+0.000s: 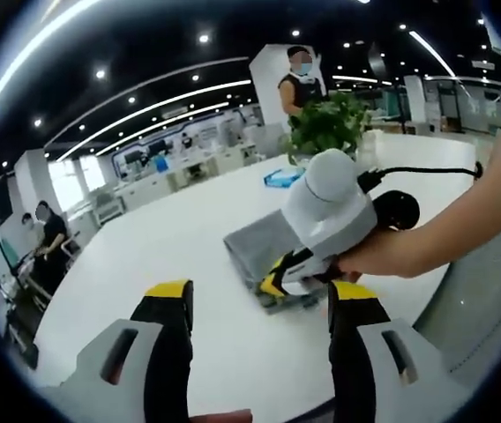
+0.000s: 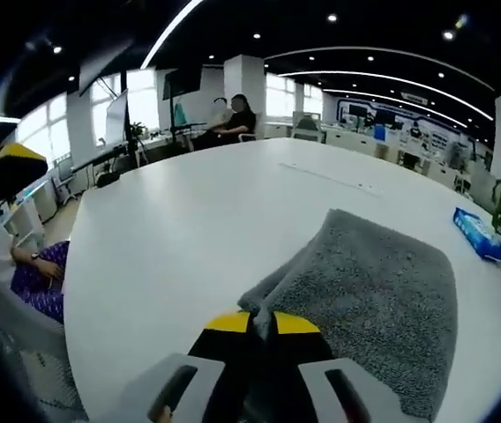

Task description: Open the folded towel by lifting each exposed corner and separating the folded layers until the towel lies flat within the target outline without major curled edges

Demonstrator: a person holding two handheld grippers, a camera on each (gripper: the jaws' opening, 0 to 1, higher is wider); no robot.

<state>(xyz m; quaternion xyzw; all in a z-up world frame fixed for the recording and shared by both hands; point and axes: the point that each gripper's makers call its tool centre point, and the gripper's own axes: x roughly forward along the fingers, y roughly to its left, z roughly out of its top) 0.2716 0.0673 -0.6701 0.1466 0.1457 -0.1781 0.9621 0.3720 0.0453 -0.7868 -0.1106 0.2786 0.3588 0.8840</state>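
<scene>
right gripper (image 2: 262, 322) jaws pinched on grey towel (image 2: 374, 295) corner on white table (image 2: 180, 238); left gripper (image 1: 264, 300) jaws apart, hovering; blue pack (image 2: 477, 233), plant (image 1: 328, 123) beyond.

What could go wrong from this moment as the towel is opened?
The right gripper looks shut on one corner of the grey towel, so lifting may drag the whole fold across the white table. The left gripper hangs open, pinning nothing. The blue pack beyond the towel could be swept.
</scene>
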